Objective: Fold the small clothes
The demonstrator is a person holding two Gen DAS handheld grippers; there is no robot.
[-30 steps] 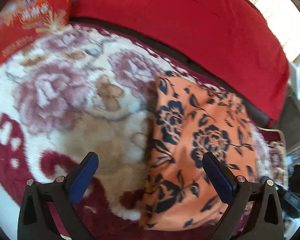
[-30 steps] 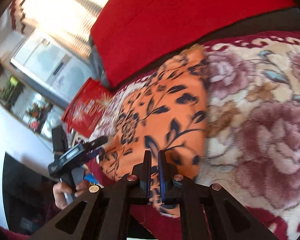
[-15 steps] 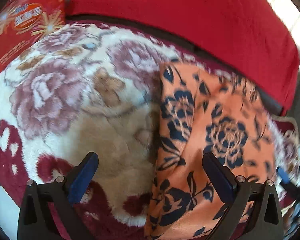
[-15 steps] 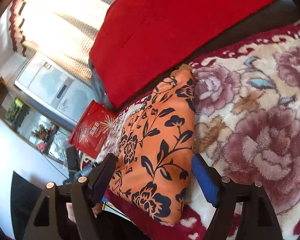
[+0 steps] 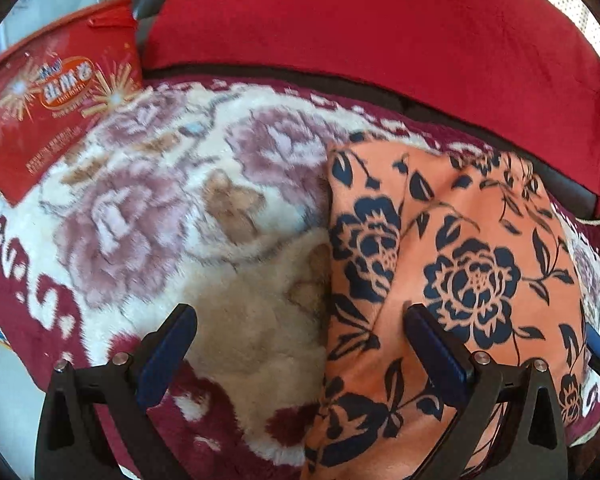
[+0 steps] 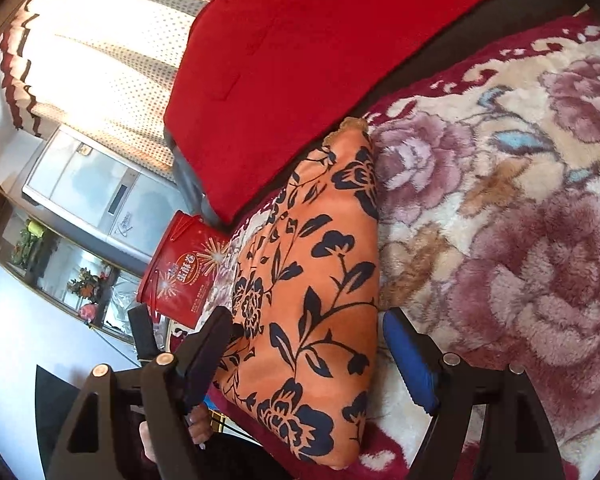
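Note:
An orange garment with a dark blue flower print (image 5: 452,280) lies folded flat on a plush floral blanket (image 5: 160,220). My left gripper (image 5: 300,336) is open and empty, low over the garment's left edge, its right finger above the cloth. In the right wrist view the same garment (image 6: 316,288) lies as a long folded strip. My right gripper (image 6: 308,332) is open and empty, its jaws spread either side of the garment's near end, just above it. The left gripper's tool and the hand holding it show at the lower left of the right wrist view.
A red cushion (image 5: 372,28) runs along the back of the blanket. A red printed bag (image 5: 52,92) stands at the blanket's left end; it also shows in the right wrist view (image 6: 184,276). A window with curtains (image 6: 100,52) and a cabinet are beyond.
My right gripper was shut on the garment's near edge one second ago; it has opened and let the cloth go. My left gripper stayed open and drew back slightly.

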